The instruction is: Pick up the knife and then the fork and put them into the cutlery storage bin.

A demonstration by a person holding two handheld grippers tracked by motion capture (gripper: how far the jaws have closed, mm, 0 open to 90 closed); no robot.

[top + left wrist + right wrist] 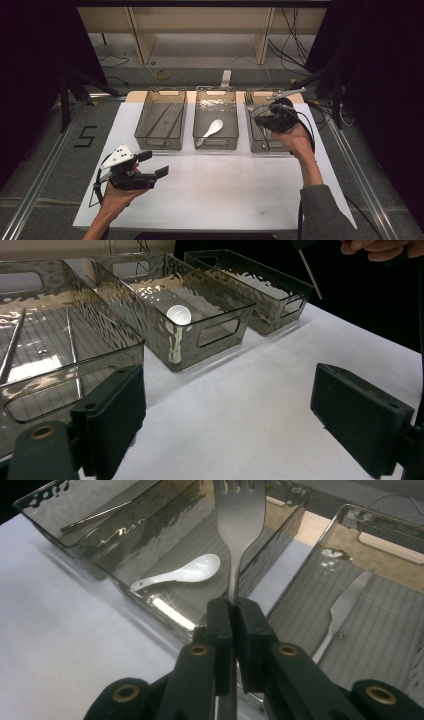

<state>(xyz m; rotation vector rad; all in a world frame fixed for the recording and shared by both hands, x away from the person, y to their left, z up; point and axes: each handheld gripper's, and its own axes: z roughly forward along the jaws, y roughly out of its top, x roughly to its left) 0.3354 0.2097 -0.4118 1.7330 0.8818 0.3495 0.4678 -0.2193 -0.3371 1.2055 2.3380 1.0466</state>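
The right claw [233, 615] is pinching the handle of a silver metal fork [239, 525], holding it above the right-hand smoked clear plastic bin [256, 145], long axis pointing away, tines forward. The left claw [152, 164] is idling spread, well apart over the white table [225, 190].

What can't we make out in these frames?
- Fork: tine tips cut off by the top edge, right gripper view; handle end hidden inside the right claw.
- Right bin: contents largely hidden by hand and claw, high view.
- Left bin: thin rods, type unclear through rippled wall, left gripper view.
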